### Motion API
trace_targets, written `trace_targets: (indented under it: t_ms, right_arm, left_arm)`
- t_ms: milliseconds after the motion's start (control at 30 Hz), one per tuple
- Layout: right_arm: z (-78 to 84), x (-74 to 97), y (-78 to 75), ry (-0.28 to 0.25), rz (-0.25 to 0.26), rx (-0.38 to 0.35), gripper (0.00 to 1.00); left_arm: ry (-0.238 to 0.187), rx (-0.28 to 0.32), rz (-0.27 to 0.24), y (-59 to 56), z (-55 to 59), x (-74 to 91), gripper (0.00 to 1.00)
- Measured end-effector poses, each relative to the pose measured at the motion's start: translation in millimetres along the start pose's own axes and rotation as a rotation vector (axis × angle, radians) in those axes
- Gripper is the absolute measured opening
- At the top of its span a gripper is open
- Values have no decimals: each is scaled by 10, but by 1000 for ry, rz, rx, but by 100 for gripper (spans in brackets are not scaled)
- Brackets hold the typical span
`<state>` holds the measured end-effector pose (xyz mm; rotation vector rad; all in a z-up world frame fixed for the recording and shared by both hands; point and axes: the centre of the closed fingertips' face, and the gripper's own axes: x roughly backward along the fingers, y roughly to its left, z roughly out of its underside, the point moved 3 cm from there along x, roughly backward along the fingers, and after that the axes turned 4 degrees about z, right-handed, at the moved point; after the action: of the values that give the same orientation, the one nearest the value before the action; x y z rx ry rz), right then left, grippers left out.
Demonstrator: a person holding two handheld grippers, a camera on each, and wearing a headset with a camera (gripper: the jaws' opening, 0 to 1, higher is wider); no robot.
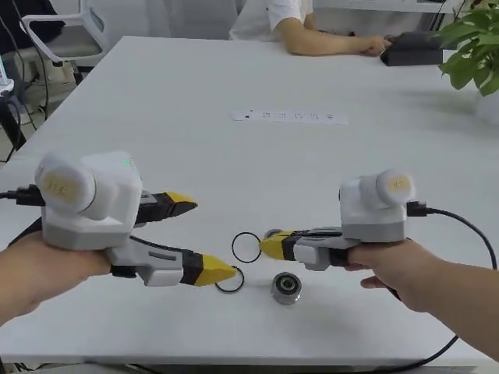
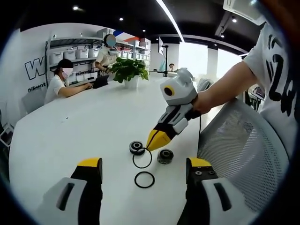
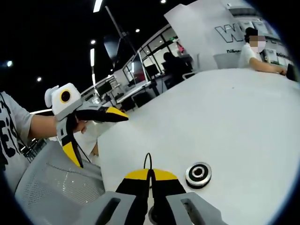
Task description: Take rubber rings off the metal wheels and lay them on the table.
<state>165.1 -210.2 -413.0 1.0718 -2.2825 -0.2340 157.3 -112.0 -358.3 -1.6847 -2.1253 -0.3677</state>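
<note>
Pinching a thin black rubber ring (image 1: pixel 246 247) by its right-hand edge in the right gripper (image 1: pixel 269 245), jaws pressed together, just above or on the white table (image 1: pixel 234 167); cannot tell which. Holding the left gripper (image 1: pixel 201 238) off to the left, jaws spread wide, nothing between them. Lying flat by its lower tip: a second black rubber ring (image 1: pixel 230 282), already on the table. Sitting just on the near side of the right gripper: a small round metal wheel (image 1: pixel 286 287). Half hidden just beyond the same gripper: a second metal wheel (image 1: pixel 273 233). Cannot tell whether either wheel carries rubber.

Probably about to lay the pinched ring down. Risks, judged from here:
- Letting go with the ring tilted, so rolling or bouncing toward the near edge.
- Dropping it across the second black rubber ring and tangling the two.
- Nudging the near wheel with the jaw tips and sending it off, round and free as it is.
- Clinging to the pads on release, being thin and likely tacky, then getting dragged away with the gripper.

Safer to lower flat and open slowly.
</note>
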Motion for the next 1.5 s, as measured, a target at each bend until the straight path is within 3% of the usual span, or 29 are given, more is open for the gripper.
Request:
trace_targets:
  t_ms: [400,867,1033,1333,1500]
  right_arm:
    - [184,-218,148,82,-33,41,0]
    - [262,-298,151,120,-16,40,0]
    - [296,-300,99,137,15,49,0]
    - [273,-264,35,119,44,68,9]
    - [185,-207,7,76,52,78,17]
  left_arm:
    - [41,-2,-11,-23,184,107,80]
    - [90,11,-2,-52,335,154,84]
    - [103,10,-2,-47,357,152,83]
    - [121,15,1,-44,387,131,83]
    - [130,13,6,-35,370,93,83]
